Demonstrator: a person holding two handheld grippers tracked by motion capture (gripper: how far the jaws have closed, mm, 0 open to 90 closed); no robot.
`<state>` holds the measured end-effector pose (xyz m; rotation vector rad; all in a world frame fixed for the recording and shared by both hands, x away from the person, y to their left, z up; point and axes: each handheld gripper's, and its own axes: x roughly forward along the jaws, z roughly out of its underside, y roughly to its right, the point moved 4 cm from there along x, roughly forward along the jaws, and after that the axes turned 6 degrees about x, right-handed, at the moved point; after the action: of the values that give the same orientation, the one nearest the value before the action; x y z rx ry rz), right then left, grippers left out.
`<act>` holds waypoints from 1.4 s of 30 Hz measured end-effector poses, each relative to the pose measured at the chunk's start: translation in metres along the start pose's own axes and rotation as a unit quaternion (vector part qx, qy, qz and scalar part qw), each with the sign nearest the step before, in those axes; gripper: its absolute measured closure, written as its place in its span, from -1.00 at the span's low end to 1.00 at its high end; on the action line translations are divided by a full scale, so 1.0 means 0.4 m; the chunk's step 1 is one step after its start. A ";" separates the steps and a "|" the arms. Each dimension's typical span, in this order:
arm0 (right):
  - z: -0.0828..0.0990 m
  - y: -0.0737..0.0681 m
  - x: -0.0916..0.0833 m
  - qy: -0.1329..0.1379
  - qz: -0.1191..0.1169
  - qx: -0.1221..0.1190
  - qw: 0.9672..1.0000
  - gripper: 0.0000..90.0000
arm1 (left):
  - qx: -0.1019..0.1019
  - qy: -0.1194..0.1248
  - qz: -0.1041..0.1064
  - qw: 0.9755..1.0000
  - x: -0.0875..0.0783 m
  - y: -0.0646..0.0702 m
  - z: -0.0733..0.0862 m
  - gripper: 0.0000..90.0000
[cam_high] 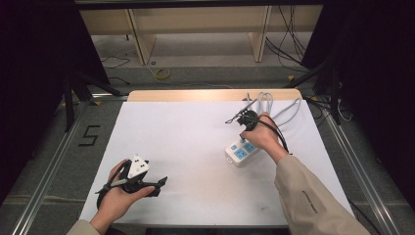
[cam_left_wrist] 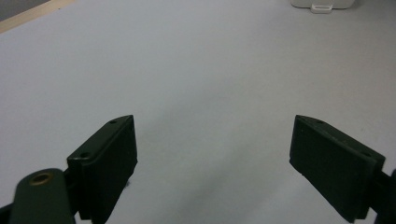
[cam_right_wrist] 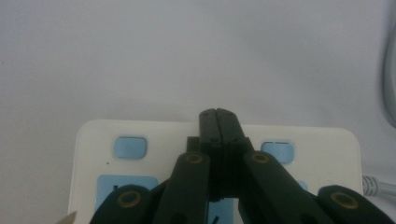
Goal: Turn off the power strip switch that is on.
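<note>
The right gripper [cam_right_wrist: 217, 114] has its jaws pressed flat together, nothing between them. In the right gripper view the closed tips sit over the far end of the power strip [cam_right_wrist: 93, 135], midway between two pale blue buttons, one [cam_right_wrist: 130, 147] to their left and one [cam_right_wrist: 278, 151] to their right. Whether the tips touch the strip's top I cannot tell. Blue socket panels lie nearer the camera, partly behind the gripper's links. The strip's grey cord [cam_right_wrist: 380, 186] leaves at the jaws' lower right.

In the high view the right hand [cam_high: 262, 137] holds that gripper [cam_high: 243, 140] over the strip [cam_high: 235, 155], with the cord [cam_high: 281, 110] looped on the table beyond the hand.

The left gripper [cam_left_wrist: 215, 158] has its jaws wide apart, with nothing between them, just bare white table [cam_left_wrist: 196, 70] under them. Far ahead of its jaws, at the upper right of the left gripper view, an edge of the strip [cam_left_wrist: 322, 4] shows. In the high view the left hand [cam_high: 117, 196] holds this gripper [cam_high: 161, 183] low near the table's near edge, jaws pointing toward the right hand's side, well apart from the strip.
</note>
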<state>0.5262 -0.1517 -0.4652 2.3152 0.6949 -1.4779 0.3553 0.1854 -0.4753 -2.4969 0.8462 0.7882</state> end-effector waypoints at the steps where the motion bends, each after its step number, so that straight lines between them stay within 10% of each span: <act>1: 0.001 0.000 -0.002 -0.001 -0.001 0.001 1.000 1.00 | -0.001 0.000 0.000 1.000 0.000 0.000 0.000 -0.67; 42: 0.057 0.026 -0.075 0.051 -0.023 0.015 0.998 1.00 | -0.001 -0.002 -0.003 1.000 0.001 -0.001 0.001 -0.67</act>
<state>0.5040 -0.1786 -0.4476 2.4267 0.7645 -1.4057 0.3555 0.1859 -0.4759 -2.4976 0.8368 0.7940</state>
